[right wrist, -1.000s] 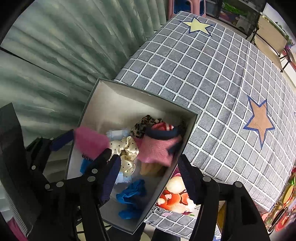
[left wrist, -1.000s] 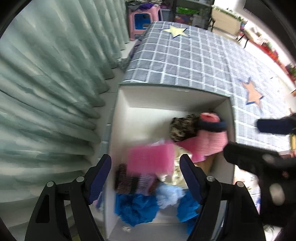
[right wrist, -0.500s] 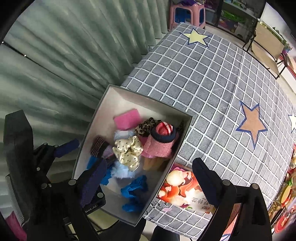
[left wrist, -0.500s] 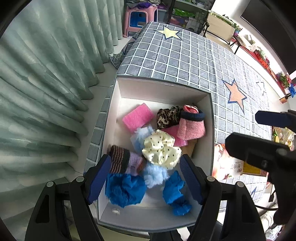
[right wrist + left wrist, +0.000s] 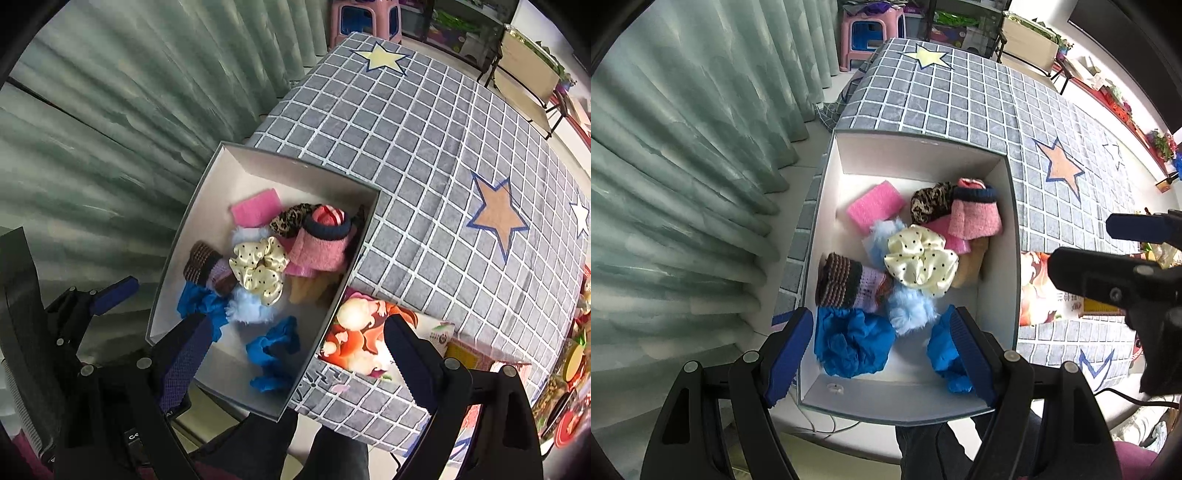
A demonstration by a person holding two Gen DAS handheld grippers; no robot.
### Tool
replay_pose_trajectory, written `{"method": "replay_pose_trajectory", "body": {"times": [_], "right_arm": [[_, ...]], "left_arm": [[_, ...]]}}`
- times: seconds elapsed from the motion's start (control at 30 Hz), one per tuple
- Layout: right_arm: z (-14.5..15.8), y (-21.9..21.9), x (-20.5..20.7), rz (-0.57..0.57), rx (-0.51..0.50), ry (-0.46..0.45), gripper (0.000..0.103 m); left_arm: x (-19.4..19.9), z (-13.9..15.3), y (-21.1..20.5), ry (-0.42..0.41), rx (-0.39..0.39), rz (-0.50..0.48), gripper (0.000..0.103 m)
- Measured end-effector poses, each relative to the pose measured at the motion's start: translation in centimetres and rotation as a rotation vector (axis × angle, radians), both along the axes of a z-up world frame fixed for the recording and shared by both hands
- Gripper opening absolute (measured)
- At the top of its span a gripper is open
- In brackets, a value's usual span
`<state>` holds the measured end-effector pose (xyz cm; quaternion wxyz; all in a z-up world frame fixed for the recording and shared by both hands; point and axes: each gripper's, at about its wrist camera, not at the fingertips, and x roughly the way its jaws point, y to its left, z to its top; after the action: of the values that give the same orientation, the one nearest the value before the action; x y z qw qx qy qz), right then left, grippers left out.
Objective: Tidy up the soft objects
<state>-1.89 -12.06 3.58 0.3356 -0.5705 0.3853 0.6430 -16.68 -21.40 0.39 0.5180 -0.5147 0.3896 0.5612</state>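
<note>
Two hand-held grippers: both hovered above the box, each with its jaws spread wide and nothing between them.
Curtain [image 5: 683, 184]: pale green, pleated, hung along the left of both views.
Left hand-held gripper [image 5: 882, 354]: blue-padded fingers apart over the near end of the box; it also showed at the left edge of the right wrist view [image 5: 110, 295].
Box [image 5: 916, 147]: open, white inside with a grey rim, sat at the left edge of the table beside the curtain.
Striped knit sock [image 5: 849, 284]: brown, dark and lilac bands, lay against the box's left wall.
Blue crumpled cloth [image 5: 851, 347]: at the near left of the box floor, just in front of the sock.
Pink sponge [image 5: 875, 208]: flat toward the far left of the box floor.
Light blue fluffy pieces [image 5: 908, 308]: one near the middle front, another behind it under the scrunchie.
Cream polka-dot scrunchie [image 5: 921, 264]: on top of the pile in the middle.
Leopard-print scrunchie [image 5: 929, 199]: at the far side, touching the pink knit piece.
Second blue cloth [image 5: 942, 350]: near right of the box floor, partly behind a gripper finger.
Pink knit piece with navy band [image 5: 975, 214]: leaned against the right wall.
Tan item [image 5: 969, 269]: below the pink knit piece, partly hidden; kind unclear.
Table [image 5: 960, 96]: covered in a grey grid cloth with star prints.
Cartoon-printed sheet [image 5: 362, 339]: lay on the table just beside the box's right wall.
Right hand-held gripper [image 5: 295, 365]: fingers wide apart, over the box's near right corner; it also showed at the right of the left wrist view [image 5: 1115, 273].
</note>
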Motion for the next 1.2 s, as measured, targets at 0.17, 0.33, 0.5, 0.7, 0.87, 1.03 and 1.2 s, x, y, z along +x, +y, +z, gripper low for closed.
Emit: {"method": "replay_pose_trajectory", "body": {"times": [0.17, 0.33, 0.5, 0.7, 0.87, 1.03, 1.2], "right_arm": [[-0.1, -0.3, 0.0, 0.002, 0.005, -0.021, 0.095], [-0.2, -0.3, -0.1, -0.003, 0.003, -0.025, 0.095], [-0.5, -0.3, -0.3, -0.003, -0.002, -0.027, 0.095], [-0.9, -0.2, -0.6, -0.006, -0.011, -0.030, 0.095], [-1.1, -0.2, -0.7, -0.005, -0.015, -0.032, 0.095], [-1.3, -0.1, -0.7, -0.002, -0.021, -0.034, 0.095], [-1.4, -0.1, -0.9, 0.002, -0.021, -0.038, 0.095]], "left_arm": [[0.2, -0.2, -0.2, -0.002, -0.011, -0.012, 0.080], [0.2, -0.3, -0.2, -0.002, -0.018, -0.022, 0.080], [0.1, -0.5, -0.2, -0.006, -0.020, -0.024, 0.080], [0.1, -0.7, -0.2, -0.009, -0.028, -0.026, 0.080], [-0.2, -1.0, -0.1, -0.020, -0.035, -0.017, 0.080], [-0.3, -1.3, -0.2, -0.022, -0.042, -0.012, 0.080], [-0.3, -1.3, -0.2, -0.021, -0.043, -0.009, 0.080]]}}
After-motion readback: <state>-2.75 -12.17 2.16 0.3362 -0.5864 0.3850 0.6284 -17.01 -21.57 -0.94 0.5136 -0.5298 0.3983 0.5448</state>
